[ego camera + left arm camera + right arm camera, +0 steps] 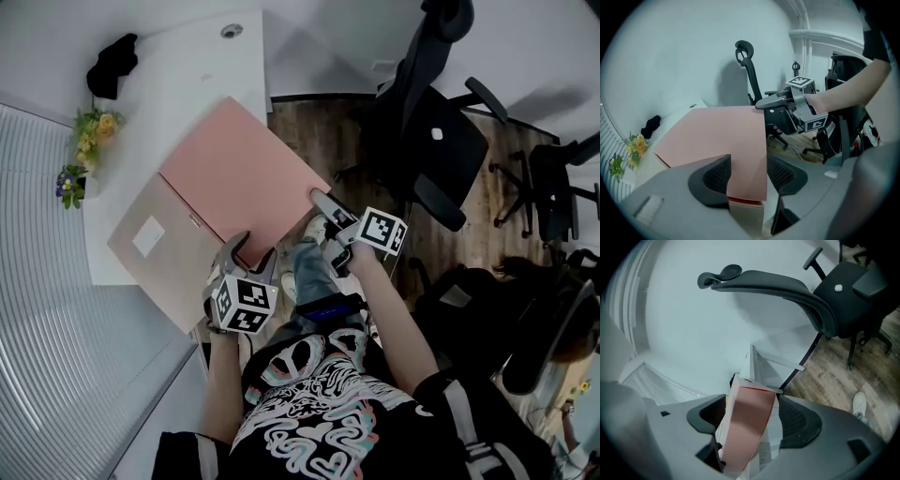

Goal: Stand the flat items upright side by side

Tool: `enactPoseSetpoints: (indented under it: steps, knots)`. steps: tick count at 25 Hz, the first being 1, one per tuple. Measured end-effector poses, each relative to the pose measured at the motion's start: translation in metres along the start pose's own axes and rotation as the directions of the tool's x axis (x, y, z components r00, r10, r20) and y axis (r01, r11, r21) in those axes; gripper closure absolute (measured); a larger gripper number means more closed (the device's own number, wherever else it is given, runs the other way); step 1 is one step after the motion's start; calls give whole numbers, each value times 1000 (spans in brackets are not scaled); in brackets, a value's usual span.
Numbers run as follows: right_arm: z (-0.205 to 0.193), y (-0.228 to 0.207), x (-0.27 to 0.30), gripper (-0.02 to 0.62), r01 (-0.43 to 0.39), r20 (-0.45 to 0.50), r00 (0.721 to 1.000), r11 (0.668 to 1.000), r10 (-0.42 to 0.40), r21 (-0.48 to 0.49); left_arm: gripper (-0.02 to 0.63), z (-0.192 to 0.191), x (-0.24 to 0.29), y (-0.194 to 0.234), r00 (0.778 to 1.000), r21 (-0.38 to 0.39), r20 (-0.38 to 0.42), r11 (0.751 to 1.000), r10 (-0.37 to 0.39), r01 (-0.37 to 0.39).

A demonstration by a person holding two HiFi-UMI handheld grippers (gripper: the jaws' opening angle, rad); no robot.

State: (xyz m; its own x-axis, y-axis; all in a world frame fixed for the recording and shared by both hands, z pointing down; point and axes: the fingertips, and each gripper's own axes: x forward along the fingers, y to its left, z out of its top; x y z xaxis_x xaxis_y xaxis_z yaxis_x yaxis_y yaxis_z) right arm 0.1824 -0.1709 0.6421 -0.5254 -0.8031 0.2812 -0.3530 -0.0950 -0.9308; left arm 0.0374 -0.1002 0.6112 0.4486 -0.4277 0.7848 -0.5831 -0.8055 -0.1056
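Two grippers sit on one pink folder.

Left gripper: jaws closed on the folder's near corner. Both pads lie against it and no gap shows.

Right gripper: jaws spread wide. The folder's edge stands between them, close to the left pad, with a sliver of gap at the right pad, so nothing is clamped.

Head view: the grippers are at neighbouring corners of the folder's edge nearest the person, left at the bottom corner and right at the right-hand corner. The folder shows its broad face upward over a white desk; how far it is tilted cannot be read. Its near edge overhangs the wooden floor.

A beige folder with a white label lies flat, touching the pink one along one edge.

Flowers stand at the desk's left edge. A black office chair stands well apart on the floor.
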Motion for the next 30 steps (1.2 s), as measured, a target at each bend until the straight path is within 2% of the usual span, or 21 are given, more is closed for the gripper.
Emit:
enactPoseSetpoints:
  steps: [4,13,30]
  knots:
    - [-2,-4,6,268,2,-15,1000,1000,-2,0,367,0,1,-1,1000,-5,3,1000,5,-5]
    - [-6,-7,11,300,-76,-11,997,992,77,100,367,-2,1,0,1000,-8,14,1000,20,-20]
    - [-5,0,9,311,-85,-24,996,994,87,61,367,-2,0,2,999,-17,29,1000,14,-13]
